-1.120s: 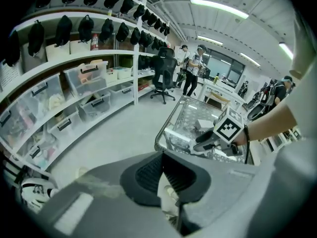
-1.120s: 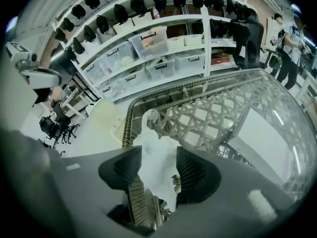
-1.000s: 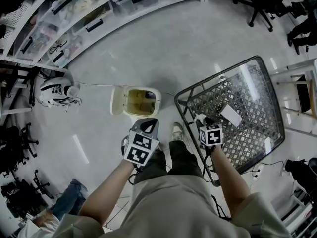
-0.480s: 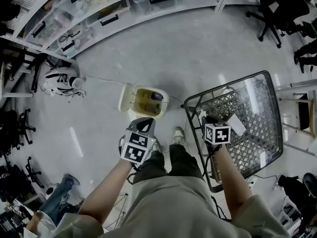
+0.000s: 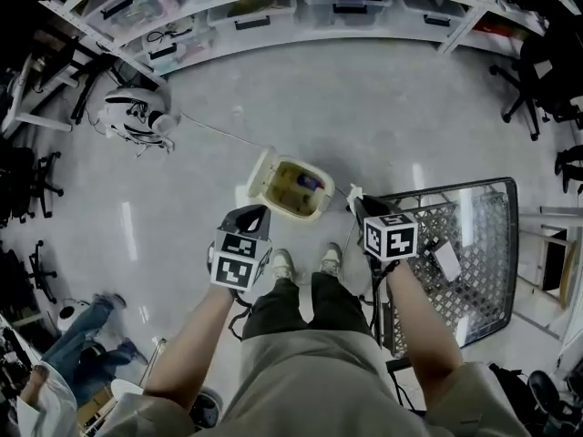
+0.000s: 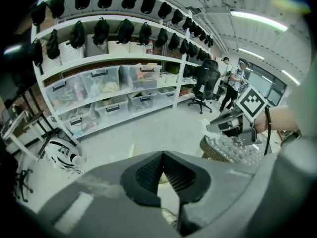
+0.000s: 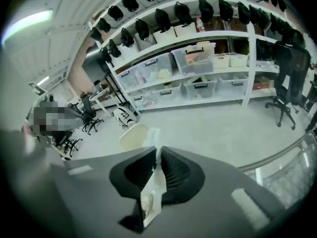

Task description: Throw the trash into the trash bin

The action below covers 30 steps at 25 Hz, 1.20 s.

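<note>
- A white-and-black helmet (image 5: 137, 116) lies on the floor well to the left of the trash bin (image 5: 293, 188), and a thin cord (image 5: 219, 133) runs from it toward the bin.
- The left gripper (image 5: 255, 215) hangs just left of the bin, on the person's side of it. In its own view its jaws meet at the tips with nothing between them.
- The cream trash bin stands on the grey floor with its lid (image 5: 261, 173) flipped open to the left. A few things lie inside, too small to tell apart.
- The right gripper (image 5: 359, 204) hangs just right of the bin. Its jaws have just been closing and now pinch a crumpled white wrapper (image 7: 152, 185). The wrapper pokes out past the tips, beside the bin's rim and not inside it.
- A black wire-mesh table (image 5: 487, 285) stands to the right of the bin, past the right gripper, with a flat white packet (image 5: 446, 260) lying on its top.
</note>
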Available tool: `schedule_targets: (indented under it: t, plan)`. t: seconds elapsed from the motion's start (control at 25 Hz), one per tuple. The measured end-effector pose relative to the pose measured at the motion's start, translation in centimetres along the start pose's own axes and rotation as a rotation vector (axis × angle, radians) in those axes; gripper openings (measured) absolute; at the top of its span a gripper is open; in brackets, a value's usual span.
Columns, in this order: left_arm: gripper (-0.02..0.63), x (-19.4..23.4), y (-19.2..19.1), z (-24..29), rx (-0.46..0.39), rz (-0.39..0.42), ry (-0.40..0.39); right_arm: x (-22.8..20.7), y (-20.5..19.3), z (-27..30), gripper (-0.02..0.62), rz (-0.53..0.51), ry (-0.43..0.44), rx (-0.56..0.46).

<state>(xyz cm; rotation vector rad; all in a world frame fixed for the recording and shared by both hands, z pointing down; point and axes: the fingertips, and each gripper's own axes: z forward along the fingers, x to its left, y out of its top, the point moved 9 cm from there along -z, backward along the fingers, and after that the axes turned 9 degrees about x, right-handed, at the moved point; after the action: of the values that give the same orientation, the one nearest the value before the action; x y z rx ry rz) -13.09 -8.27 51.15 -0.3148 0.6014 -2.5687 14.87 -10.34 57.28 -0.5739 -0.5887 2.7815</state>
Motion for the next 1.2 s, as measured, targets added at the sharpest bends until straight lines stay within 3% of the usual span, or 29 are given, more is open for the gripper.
schedule_targets:
  t: [0.24,0.48,1.04,1.12,1.2]
  plan:
    - [0.003,3.4,-3.1,1.1,0.010,-0.092,0.028,3.5,1.6,6.6,0.035,-0.094,0.051,0.076]
    - [0.003,5.4,-6.3,4.6,0.039,-0.103,0.018,5.2,0.7,14.1,0.037,-0.141,0.067,0.152]
    - [0.003,8.8,-14.7,14.6,0.052,-0.131,0.002,3.6,-5.7,30.2,0.049,-0.123,0.018,0.274]
    - [0.003,9.0,-15.4,15.6,0.050,-0.119,-0.001,3.0,-6.4,31.8,0.066,-0.114,0.008,0.284]
    - [0.003,9.2,-16.1,16.5,0.051,-0.121,-0.003,2.5,-7.0,33.2,0.141,-0.125,-0.006,0.297]
